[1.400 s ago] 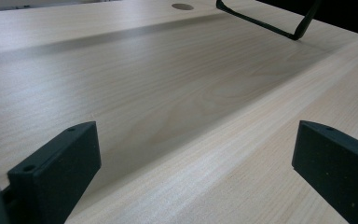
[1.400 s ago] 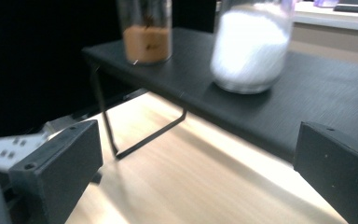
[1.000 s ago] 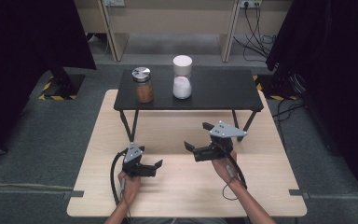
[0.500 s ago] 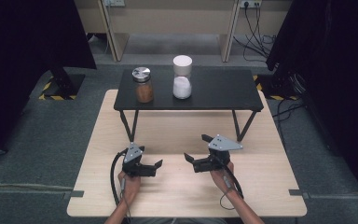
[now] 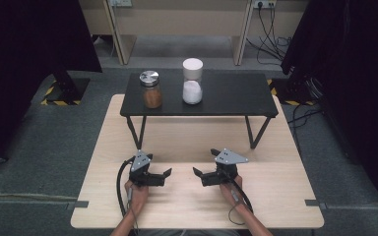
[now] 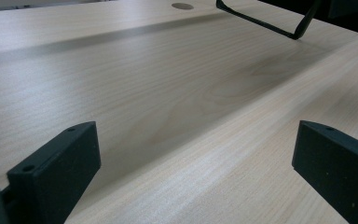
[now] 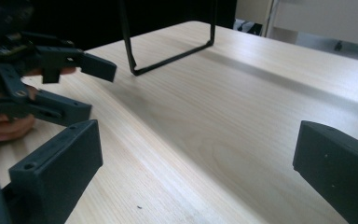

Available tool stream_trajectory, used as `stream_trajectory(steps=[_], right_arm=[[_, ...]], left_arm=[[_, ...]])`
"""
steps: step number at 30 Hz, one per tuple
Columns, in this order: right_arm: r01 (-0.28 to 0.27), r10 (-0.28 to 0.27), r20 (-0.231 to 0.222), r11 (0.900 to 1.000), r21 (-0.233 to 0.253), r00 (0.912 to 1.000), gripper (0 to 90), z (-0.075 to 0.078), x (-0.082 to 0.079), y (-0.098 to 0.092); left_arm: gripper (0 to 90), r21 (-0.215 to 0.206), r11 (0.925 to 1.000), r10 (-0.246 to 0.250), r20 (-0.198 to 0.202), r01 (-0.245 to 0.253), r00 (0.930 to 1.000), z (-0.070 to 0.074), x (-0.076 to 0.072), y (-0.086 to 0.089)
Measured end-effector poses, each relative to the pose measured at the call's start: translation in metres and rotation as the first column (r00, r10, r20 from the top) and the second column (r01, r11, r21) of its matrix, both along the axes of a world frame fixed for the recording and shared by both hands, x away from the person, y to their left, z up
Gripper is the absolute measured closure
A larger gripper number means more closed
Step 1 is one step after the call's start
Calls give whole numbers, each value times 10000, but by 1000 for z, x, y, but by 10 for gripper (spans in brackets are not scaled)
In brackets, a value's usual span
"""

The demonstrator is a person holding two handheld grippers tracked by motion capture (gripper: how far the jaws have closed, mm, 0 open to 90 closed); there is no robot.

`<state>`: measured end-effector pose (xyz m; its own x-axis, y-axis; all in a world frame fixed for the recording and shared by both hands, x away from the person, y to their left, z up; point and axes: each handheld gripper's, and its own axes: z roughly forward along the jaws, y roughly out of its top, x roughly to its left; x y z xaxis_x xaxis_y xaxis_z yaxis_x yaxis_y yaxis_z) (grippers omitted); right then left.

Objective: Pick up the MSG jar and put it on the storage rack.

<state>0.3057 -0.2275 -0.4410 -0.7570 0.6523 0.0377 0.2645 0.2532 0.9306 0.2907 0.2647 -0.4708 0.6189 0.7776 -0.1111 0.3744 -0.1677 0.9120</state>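
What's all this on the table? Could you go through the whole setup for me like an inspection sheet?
Surface: pale wooden table, with a small black stand on its far half.
Job's things: brown-filled jar with metal lid and white-filled jar, upright and apart on the stand.
Clutter: nothing seen.
Grippers: left gripper and right gripper low over the near table, jaws wide open, facing each other, holding nothing.
Cables: one trails from each gripper; more lie on the floor behind.
Surroundings: grey carpet, dark curtains both sides.
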Motion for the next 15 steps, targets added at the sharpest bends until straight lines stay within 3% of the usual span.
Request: stream_trajectory(steps=[7, 15], right_arm=[[333, -333, 30, 9994, 50, 9994, 13, -15, -2, -1], [823, -823, -76, 9966, 96, 9966, 13, -17, -5, -2]], left_arm=[[2, -14, 10000, -10, 2, 10, 10000, 0, 0, 0], [2, 2, 10000, -22, 6, 22, 10000, 0, 0, 0]])
